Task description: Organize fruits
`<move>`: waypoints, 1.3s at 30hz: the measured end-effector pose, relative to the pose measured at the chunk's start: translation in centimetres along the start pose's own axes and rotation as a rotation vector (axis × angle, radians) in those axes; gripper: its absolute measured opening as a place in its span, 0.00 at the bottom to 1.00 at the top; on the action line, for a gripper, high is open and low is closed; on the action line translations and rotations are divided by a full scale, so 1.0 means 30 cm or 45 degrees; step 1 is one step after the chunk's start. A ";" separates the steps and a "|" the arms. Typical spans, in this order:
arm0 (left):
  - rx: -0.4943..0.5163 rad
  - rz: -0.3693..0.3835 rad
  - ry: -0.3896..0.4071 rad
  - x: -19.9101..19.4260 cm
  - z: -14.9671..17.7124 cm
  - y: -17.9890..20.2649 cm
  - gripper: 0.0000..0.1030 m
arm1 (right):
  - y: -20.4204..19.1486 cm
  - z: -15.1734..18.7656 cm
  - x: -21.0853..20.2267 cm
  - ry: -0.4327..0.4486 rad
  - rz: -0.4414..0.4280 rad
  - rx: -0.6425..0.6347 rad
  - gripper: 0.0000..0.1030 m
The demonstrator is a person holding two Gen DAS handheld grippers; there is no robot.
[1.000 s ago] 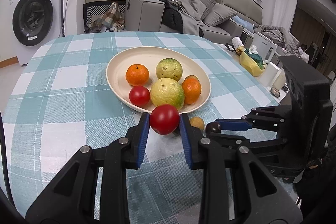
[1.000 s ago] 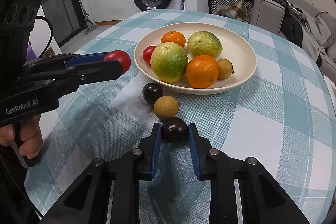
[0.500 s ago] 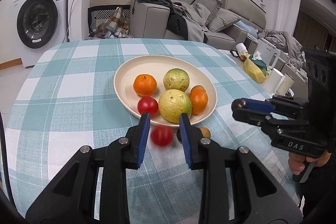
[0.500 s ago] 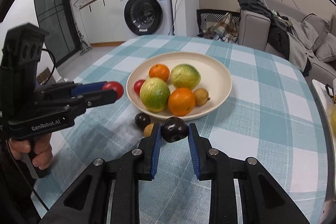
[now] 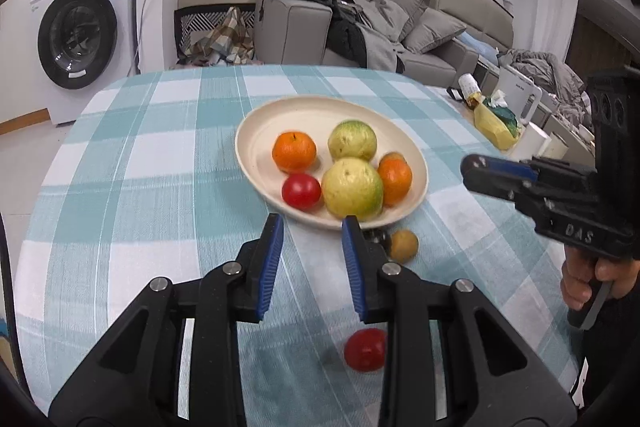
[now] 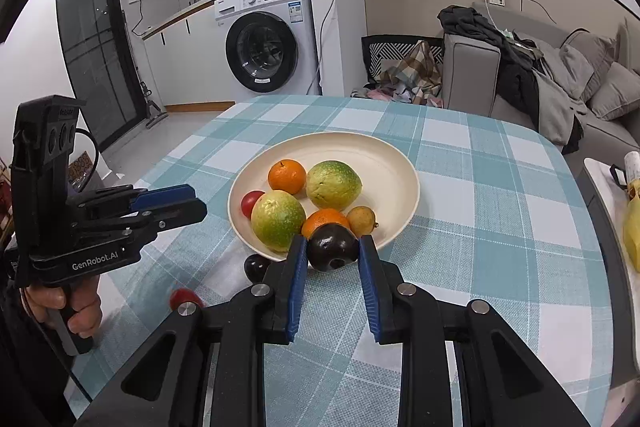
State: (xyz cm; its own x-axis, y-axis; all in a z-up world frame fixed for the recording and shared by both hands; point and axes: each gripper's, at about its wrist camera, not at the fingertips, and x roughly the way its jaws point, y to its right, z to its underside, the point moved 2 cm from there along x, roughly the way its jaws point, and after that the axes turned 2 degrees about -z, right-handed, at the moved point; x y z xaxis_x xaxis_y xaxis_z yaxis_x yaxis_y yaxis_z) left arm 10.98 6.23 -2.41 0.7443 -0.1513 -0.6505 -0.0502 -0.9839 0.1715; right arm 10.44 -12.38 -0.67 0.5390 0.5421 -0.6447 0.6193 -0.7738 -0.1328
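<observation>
A cream plate (image 5: 280, 115) (image 6: 396, 163) on the checked tablecloth holds two oranges, two green guavas, a red tomato (image 5: 301, 191) and a small yellow fruit (image 6: 362, 221). My left gripper (image 5: 312, 227) is open and empty above the cloth. A second red tomato (image 5: 365, 349) (image 6: 181, 297) lies on the cloth below it, blurred. My right gripper (image 6: 332, 245) is shut on a dark plum (image 6: 332, 247), held above the plate's near rim. Another dark plum (image 6: 256, 267) and a small brown fruit (image 5: 404, 246) lie on the cloth by the plate.
A side table at the right carries a yellow bag (image 5: 494, 127), cups and a bottle. A sofa (image 5: 360, 27) with clothes and a washing machine (image 5: 76, 31) stand beyond the table's far edge.
The red tomato has left my left gripper and dropped onto the cloth near the front. Both grippers have risen and drawn back. The right one has kept the dark plum.
</observation>
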 end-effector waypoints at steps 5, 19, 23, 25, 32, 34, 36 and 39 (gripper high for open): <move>0.056 0.035 -0.079 -0.032 0.088 0.028 0.57 | 0.009 0.018 -0.004 -0.009 0.006 0.013 0.26; 0.125 0.060 -0.200 -0.112 0.280 0.085 0.77 | 0.010 0.042 -0.027 0.003 0.009 0.028 0.26; 0.157 0.066 -0.240 -0.089 0.299 0.111 0.56 | 0.006 0.050 -0.027 0.001 0.004 0.029 0.26; 0.163 0.082 -0.235 -0.091 0.300 0.118 0.42 | 0.004 0.054 -0.028 -0.001 0.005 0.025 0.26; 0.159 0.145 -0.233 -0.090 0.294 0.125 0.23 | 0.010 0.056 -0.029 0.001 0.004 0.032 0.26; 0.155 0.152 -0.222 -0.092 0.287 0.123 0.20 | 0.012 0.057 -0.028 0.000 0.001 0.034 0.26; 0.152 0.154 -0.213 -0.092 0.281 0.120 0.19 | 0.012 0.057 -0.027 0.000 0.002 0.034 0.26; 0.152 0.143 -0.231 -0.081 0.280 0.120 0.19 | 0.012 0.058 -0.026 -0.005 0.004 0.030 0.26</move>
State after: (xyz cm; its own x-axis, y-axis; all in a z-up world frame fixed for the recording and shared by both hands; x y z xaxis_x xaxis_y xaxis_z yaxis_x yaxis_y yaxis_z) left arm 3.40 2.25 -6.44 0.5983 -0.2646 -0.7564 -0.2127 -0.9625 0.1685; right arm 9.25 -13.66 -1.51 0.5389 0.5385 -0.6478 0.6038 -0.7832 -0.1487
